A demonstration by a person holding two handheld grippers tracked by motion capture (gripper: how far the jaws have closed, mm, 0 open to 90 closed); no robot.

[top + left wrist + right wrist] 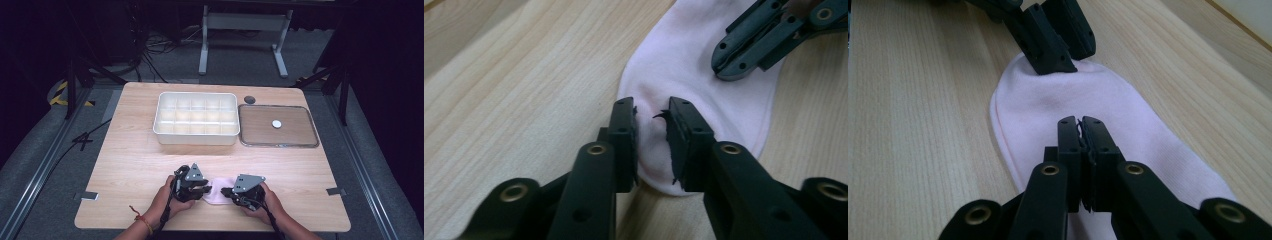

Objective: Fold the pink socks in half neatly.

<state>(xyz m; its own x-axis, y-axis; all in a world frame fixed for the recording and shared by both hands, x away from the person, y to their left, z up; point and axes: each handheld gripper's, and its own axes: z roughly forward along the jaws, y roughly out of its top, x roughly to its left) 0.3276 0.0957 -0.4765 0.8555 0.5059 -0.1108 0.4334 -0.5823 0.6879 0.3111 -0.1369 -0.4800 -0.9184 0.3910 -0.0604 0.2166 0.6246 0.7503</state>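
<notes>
A pale pink sock (217, 193) lies flat on the wooden table near the front edge, between my two grippers. My left gripper (651, 112) stands at one rounded end of the sock (684, 60), its jaws close together with a fold of fabric pinched between the pads. It sits at the sock's left in the high view (207, 189). My right gripper (1080, 121) is shut, its tips resting on the middle of the sock (1048, 100); I cannot tell whether fabric is caught between them. The left gripper (1055, 67) faces it from the far end.
A white compartment box (196, 140) stands at the table's far middle. Right of it lies a flat grey-rimmed tray (278, 145) with a small white disc (276, 123) on it. A dark round spot (249, 99) lies behind the tray. Bare wood spreads left and right of my hands.
</notes>
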